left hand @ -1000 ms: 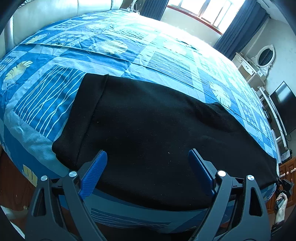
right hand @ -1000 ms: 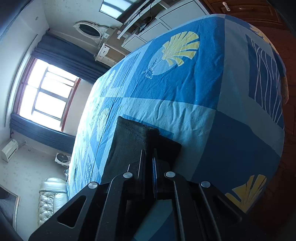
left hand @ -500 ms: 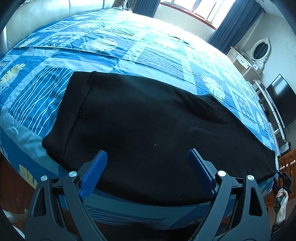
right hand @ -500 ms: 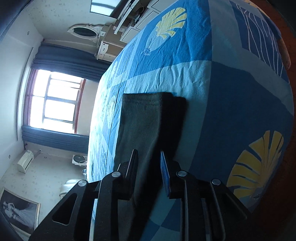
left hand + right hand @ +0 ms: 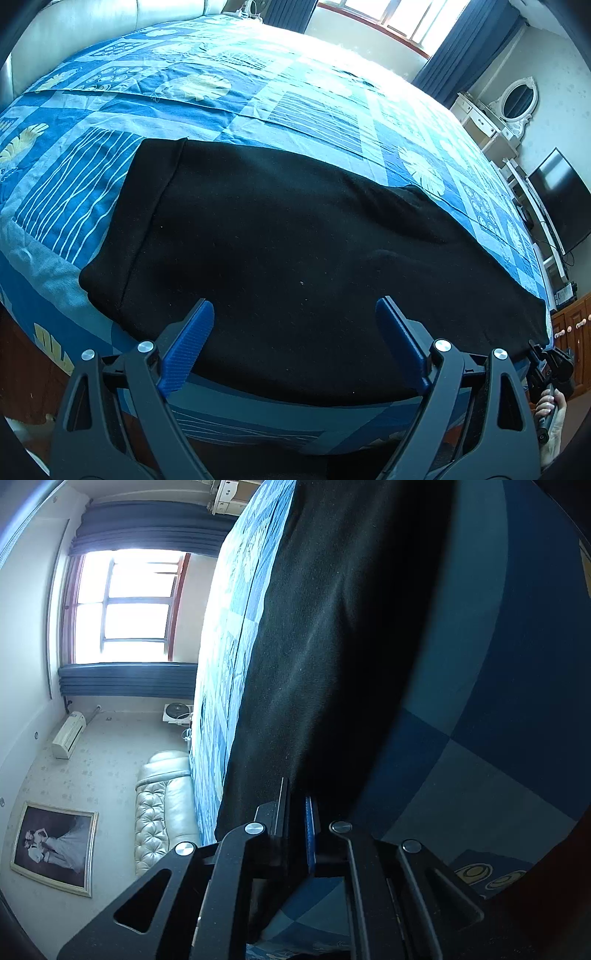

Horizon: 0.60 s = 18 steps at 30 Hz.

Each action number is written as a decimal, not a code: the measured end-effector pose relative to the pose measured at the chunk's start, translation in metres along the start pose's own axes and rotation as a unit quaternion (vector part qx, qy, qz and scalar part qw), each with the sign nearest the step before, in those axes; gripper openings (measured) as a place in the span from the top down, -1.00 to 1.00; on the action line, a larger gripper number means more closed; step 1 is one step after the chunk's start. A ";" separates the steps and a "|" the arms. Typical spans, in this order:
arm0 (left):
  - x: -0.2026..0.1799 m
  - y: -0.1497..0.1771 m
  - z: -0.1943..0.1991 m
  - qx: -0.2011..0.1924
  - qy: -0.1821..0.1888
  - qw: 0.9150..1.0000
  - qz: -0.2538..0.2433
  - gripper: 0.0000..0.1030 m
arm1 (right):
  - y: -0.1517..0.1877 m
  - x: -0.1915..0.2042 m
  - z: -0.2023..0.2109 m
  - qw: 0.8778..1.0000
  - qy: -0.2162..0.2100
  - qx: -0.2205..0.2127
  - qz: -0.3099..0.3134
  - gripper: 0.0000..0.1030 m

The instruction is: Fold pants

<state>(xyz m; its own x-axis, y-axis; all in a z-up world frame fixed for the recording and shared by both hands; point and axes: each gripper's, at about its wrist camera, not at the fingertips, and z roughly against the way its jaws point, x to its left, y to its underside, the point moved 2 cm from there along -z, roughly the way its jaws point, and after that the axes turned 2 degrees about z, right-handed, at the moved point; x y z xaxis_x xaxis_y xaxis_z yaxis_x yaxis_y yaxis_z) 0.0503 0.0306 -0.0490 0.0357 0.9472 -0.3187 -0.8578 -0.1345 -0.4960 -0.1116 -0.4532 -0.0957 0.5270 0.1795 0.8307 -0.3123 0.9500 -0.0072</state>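
— Left first: the left gripper point(image 5: 293, 339) is spread wide, holding nothing, poised over the near edge of the black pants point(image 5: 295, 251) lying flat across the blue bedspread point(image 5: 258, 96).

— And the right gripper point(image 5: 295, 812)?

— Nearly shut at the leg end; whether it truly pinches cloth, I can't tell.

— The risk?

— If that hold is thin, I'd guess the cloth slips out mid-fold and the leg drops crooked.

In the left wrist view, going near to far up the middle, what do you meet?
Left gripper, open → black pants lying flat → blue patterned bedspread → window.
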 end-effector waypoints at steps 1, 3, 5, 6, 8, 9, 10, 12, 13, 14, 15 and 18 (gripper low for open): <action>-0.001 0.000 0.001 0.000 0.001 1.000 -0.001 -0.73 | 0.001 0.001 0.003 1.000 0.001 -0.001 0.004 0.88; -0.003 0.001 0.002 -0.003 0.001 1.000 -0.007 -0.73 | 0.000 0.001 0.009 1.000 0.002 -0.001 0.004 0.88; -0.007 0.002 0.003 -0.007 -0.002 1.000 -0.018 -0.73 | 0.001 -0.003 0.009 1.000 0.002 0.000 -0.003 0.88; -0.008 0.002 0.003 -0.008 -0.003 1.000 -0.023 -0.73 | 0.000 -0.006 0.009 1.000 -0.002 0.000 -0.004 0.88; -0.011 0.004 0.002 -0.005 -0.001 1.000 -0.028 -0.73 | 0.001 -0.010 0.007 1.000 -0.009 -0.002 -0.008 0.88; -0.011 0.004 0.001 -0.003 0.001 1.000 -0.026 -0.73 | 0.003 -0.010 0.007 1.000 -0.013 -0.001 -0.011 0.83; -0.012 0.005 0.001 -0.001 0.003 1.000 -0.024 -0.73 | 0.005 -0.008 0.006 1.000 -0.014 0.000 -0.013 0.79; -0.013 0.006 0.000 0.000 0.006 1.000 -0.024 -0.73 | 0.012 -0.002 0.001 1.000 -0.018 0.009 -0.009 0.67; -0.015 0.006 0.000 0.000 0.006 1.000 -0.027 -0.73 | 0.013 0.004 -0.002 1.000 -0.020 0.015 -0.004 0.54; -0.016 0.007 0.000 0.000 0.005 1.000 -0.030 -0.73 | 0.017 0.008 -0.006 1.000 -0.021 0.022 0.001 0.47; -0.017 0.008 0.000 0.000 0.005 0.999 -0.032 -0.73 | 0.021 0.013 -0.012 0.999 -0.022 0.027 0.006 0.36; -0.020 0.010 -0.001 0.002 0.007 0.999 -0.035 -0.73 | 0.030 0.019 -0.022 0.999 -0.027 0.044 0.007 0.25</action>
<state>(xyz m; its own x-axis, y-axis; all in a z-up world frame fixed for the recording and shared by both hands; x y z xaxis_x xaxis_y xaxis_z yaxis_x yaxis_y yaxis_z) 0.0415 0.0100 -0.0479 0.1022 0.9500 -0.2951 -0.8553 -0.0675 -0.5137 -0.0930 -0.4159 -0.0922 0.4786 0.1770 0.8600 -0.3897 0.9205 0.0274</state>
